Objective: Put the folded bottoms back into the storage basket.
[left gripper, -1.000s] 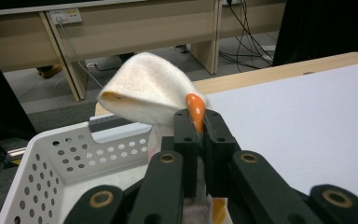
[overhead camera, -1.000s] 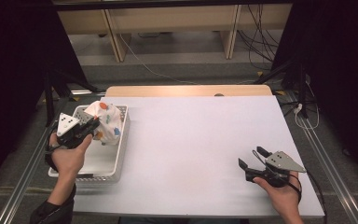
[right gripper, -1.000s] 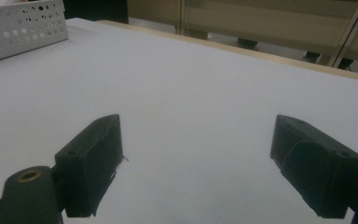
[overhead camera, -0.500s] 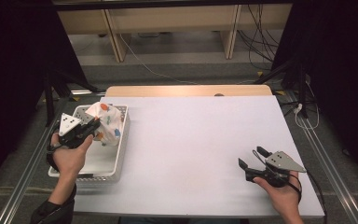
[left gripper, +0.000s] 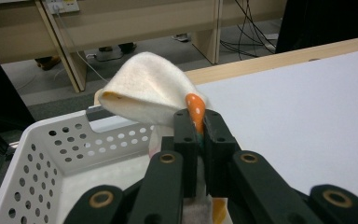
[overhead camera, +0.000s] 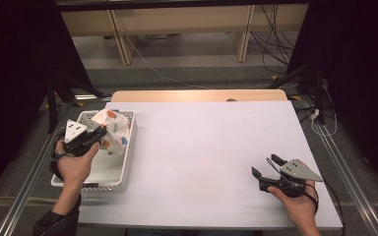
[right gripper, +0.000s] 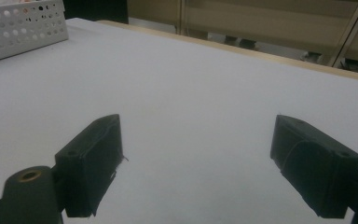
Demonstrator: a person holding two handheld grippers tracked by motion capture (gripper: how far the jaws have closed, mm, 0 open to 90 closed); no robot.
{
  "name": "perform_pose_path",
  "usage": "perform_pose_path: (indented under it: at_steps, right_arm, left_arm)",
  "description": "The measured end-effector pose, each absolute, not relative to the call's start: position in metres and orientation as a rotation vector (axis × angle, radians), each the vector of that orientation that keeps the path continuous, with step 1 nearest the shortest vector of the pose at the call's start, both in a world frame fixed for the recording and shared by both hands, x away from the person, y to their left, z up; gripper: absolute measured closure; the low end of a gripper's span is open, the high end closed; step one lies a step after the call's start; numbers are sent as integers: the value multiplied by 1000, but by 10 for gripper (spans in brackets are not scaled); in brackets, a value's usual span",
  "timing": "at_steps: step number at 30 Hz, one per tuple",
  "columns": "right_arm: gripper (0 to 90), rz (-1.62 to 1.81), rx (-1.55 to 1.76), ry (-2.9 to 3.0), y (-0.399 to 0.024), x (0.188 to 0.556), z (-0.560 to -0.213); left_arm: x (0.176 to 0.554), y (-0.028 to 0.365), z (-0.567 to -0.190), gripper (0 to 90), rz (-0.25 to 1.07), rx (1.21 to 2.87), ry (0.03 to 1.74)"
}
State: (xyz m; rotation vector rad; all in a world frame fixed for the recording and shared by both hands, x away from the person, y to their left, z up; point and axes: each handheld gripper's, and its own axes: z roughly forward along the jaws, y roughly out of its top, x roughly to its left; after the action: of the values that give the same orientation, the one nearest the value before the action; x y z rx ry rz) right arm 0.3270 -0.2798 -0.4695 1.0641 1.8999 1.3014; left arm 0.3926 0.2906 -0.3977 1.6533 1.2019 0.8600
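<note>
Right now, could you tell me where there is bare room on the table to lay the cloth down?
The white table is bare between the basket and the right gripper, up to the wooden far edge. It is crowded only at the left, where the left gripper holds the cloth over the basket.

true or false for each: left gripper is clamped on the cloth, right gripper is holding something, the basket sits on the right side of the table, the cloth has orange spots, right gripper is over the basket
1. The left gripper is clamped on the cloth. True.
2. The right gripper is holding something. False: its jaws stand wide apart with nothing between them.
3. The basket sits on the right side of the table. False: it is at the left edge.
4. The cloth has orange spots. True.
5. The right gripper is over the basket. False: it is over bare table near the right front corner, far from the basket.
</note>
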Motion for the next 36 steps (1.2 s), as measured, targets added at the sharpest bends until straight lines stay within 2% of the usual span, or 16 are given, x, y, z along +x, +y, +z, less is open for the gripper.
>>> perform_pose_path:
  at_steps: [36]
  right_arm:
    - [174,1303,1066,1899,-280,327,-470]
  left_arm:
    - [403,295,-413,846,769,1776,1276]
